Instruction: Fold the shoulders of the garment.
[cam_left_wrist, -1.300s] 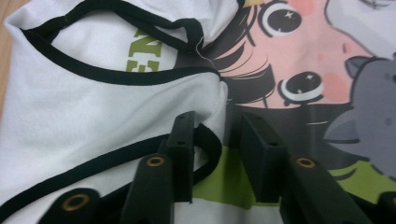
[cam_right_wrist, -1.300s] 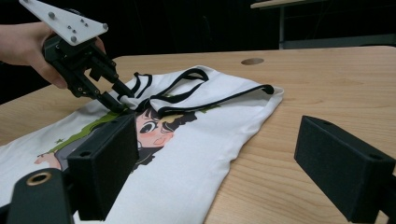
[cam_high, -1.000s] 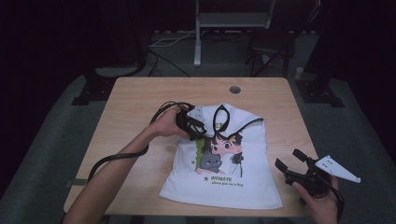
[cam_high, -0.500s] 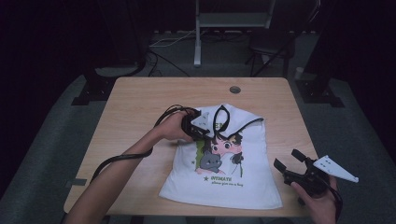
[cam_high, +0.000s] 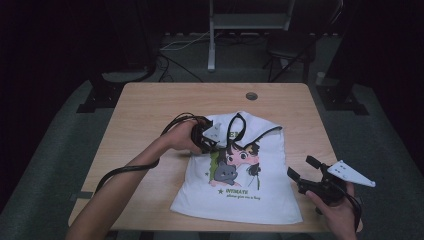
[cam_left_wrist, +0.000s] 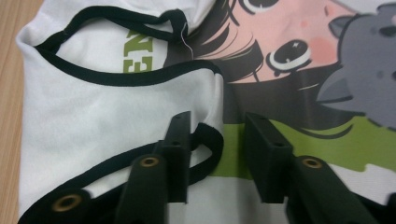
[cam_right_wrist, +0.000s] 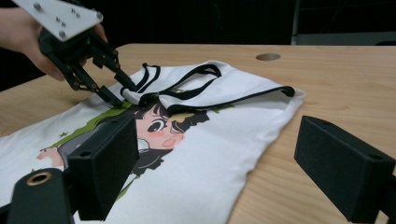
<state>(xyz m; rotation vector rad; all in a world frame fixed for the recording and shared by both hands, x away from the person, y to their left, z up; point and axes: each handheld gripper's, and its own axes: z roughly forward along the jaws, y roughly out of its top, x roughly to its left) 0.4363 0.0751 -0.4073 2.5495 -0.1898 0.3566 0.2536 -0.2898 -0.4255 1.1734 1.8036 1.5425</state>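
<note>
Left gripper (cam_high: 212, 141) has just parted its fingers over the limp, light T-shirt's (cam_high: 240, 192) black-trimmed sleeve hem (cam_left_wrist: 205, 140), the best hold; right gripper (cam_high: 305, 175) gapes empty.

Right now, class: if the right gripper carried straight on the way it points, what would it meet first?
Probably the white T-shirt spread on the table. The right gripper stands open and points low across it towards the folded black-trimmed collar and the left gripper; depth is hard to judge.
</note>
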